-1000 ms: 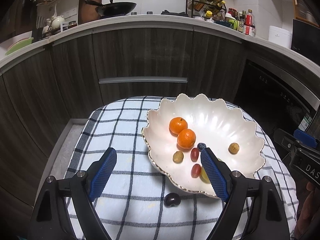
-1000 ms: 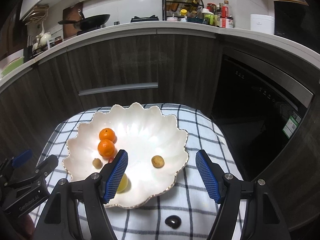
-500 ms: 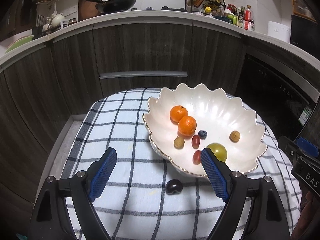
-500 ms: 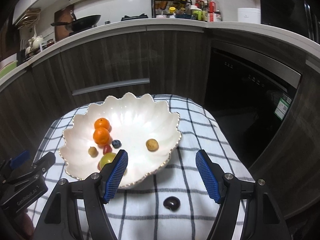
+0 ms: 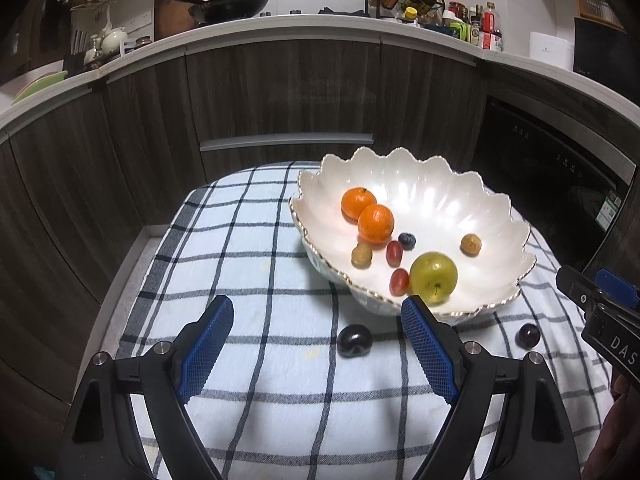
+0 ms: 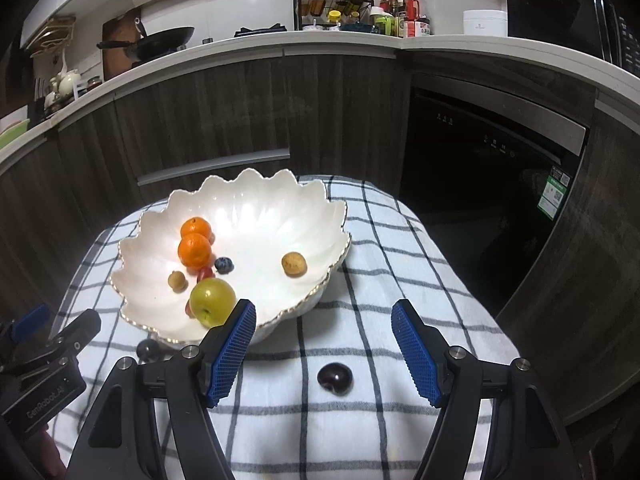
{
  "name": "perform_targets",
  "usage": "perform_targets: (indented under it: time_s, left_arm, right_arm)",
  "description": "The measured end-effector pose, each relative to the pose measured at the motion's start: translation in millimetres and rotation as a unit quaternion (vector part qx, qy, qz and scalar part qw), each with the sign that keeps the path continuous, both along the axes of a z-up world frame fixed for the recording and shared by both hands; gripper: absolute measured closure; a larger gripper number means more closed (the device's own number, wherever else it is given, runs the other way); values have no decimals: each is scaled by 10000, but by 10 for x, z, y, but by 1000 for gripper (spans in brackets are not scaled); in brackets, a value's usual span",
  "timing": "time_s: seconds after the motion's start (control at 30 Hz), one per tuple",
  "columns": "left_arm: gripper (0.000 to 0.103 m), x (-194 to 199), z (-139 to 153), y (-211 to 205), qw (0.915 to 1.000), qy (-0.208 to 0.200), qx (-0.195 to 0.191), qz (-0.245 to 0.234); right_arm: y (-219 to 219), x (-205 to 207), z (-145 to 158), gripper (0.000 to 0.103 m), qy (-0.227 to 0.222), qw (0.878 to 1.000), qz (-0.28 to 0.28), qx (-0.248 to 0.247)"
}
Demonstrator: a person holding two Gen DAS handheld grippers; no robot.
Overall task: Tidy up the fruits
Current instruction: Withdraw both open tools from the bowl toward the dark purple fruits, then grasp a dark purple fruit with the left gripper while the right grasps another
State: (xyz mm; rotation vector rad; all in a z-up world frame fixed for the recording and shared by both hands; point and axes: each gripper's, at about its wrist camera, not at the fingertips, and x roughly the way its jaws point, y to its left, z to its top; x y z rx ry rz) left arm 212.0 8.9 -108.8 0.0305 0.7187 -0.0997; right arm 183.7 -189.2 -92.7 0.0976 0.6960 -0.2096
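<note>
A white scalloped bowl (image 5: pixel 472 208) (image 6: pixel 276 216) sits on a checked cloth (image 5: pixel 248 264) (image 6: pixel 400 264). It holds two oranges (image 5: pixel 375 223) (image 6: pixel 194 249), a green apple (image 5: pixel 433 277) (image 6: pixel 212 298), red grapes (image 5: pixel 394 252), a blueberry (image 5: pixel 407 241) (image 6: pixel 224 265) and two small tan fruits (image 5: pixel 470 244) (image 6: pixel 294 264). Two dark cherries lie on the cloth in front of the bowl. One cherry (image 5: pixel 354 341) (image 6: pixel 147 350) lies between the fingers of my open left gripper (image 5: pixel 318 344). The other cherry (image 6: pixel 335 377) (image 5: pixel 528 336) lies between the fingers of my open right gripper (image 6: pixel 324 352). Both grippers are empty.
Dark wood cabinets and a curved white counter (image 5: pixel 280 28) stand behind the table, with a pan (image 5: pixel 236 4), a spice rack (image 6: pixel 334 4) and bottles on it. A black built-in appliance (image 6: pixel 492 160) is at the right. The right gripper's body (image 5: pixel 600 320) shows at the left view's edge.
Both grippers have drawn back toward the table's near edge and sunk. The bowl now lies farther ahead, and a second cherry and the whole apple have come into view.
</note>
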Motion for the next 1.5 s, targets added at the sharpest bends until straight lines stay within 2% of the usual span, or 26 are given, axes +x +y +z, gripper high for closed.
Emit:
perform_targets:
  time_s: [0.3, 0.37, 1.1, 1.3, 1.37, 1.5]
  left_arm:
    - [18, 2, -248, -26, 9997, 149, 153, -121]
    - [20, 29, -291, -32, 9996, 188, 175, -153]
    - [31, 289, -670, -222, 9961, 526, 430, -557]
    - [44, 344, -734, -275, 9944, 667, 456, -681]
    - [53, 355, -752, -295, 9937, 716, 475, -715]
    - [60, 373, -793, -339, 9921, 814, 545, -780]
  right_arm:
    - [59, -79, -149, 32, 69, 9999, -43, -64]
    - [72, -83, -191, 32, 104, 9999, -64, -58]
    - [15, 105, -719, 32, 781, 9966, -272, 17]
    - [-26, 148, -783, 33, 864, 9957, -319, 88]
    - [-46, 163, -802, 37, 899, 9953, -342, 112]
    - [-89, 191, -843, 47, 972, 9944, -374, 184]
